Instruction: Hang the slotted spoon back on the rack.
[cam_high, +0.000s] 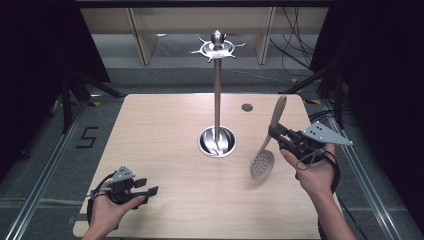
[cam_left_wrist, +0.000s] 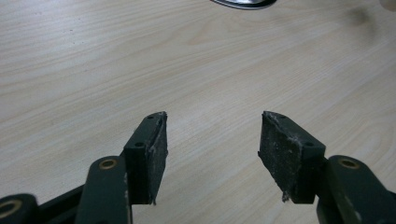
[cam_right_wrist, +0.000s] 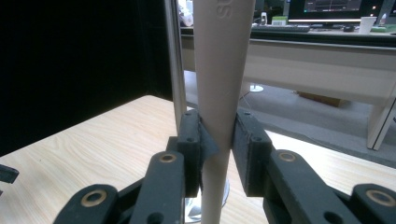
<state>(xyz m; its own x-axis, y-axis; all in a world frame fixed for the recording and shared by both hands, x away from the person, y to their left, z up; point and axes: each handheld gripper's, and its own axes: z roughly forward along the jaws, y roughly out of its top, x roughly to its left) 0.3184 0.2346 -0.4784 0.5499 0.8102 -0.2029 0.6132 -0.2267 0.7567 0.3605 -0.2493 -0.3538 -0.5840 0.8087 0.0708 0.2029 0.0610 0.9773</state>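
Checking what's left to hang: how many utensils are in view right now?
1: a slotted spoon, its handle clamped in the right gripper above the table's right side. The rack's hooks look bare; the left gripper is open.

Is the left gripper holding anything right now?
No, the left gripper has its fingers spread apart with only bare table between them.

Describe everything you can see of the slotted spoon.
The slotted spoon is beige, plastic-looking, with a round perforated bowl and a long tapering handle bearing raised lettering. It hangs tilted above the table, bowl down, handle up. The right gripper clamps its handle at mid-length, right of the metal utensil stand.
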